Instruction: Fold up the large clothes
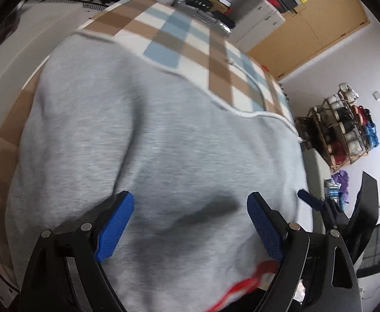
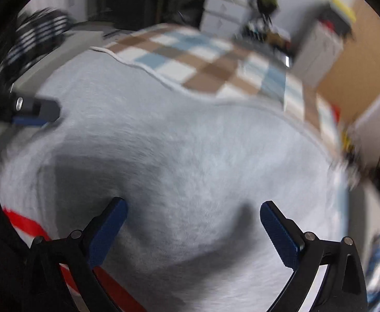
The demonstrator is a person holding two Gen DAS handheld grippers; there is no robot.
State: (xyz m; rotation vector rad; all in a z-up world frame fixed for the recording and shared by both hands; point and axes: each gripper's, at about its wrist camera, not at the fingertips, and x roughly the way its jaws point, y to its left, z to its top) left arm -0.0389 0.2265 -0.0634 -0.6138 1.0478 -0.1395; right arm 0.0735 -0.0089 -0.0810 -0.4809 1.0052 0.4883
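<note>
Light grey fleece garment (image 1: pixel 151 143) with red stripes near its close edge lies spread, rumpled, over a brown, blue and white checked cloth (image 1: pixel 190 41) on the bench. Left gripper (image 1: pixel 190 223) hangs above the grey fabric, blue-padded fingers (image 1: pixel 114 228) wide apart, holding nothing. Right gripper (image 2: pixel 192 231) likewise: fingers (image 2: pixel 280 236) spread, empty, over the garment. Right view blurred.

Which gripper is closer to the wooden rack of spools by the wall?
Right. The right gripper hovers near the gray garment's edge on the side of the wooden rack. The left gripper is over the garment, farther from the rack.
</note>
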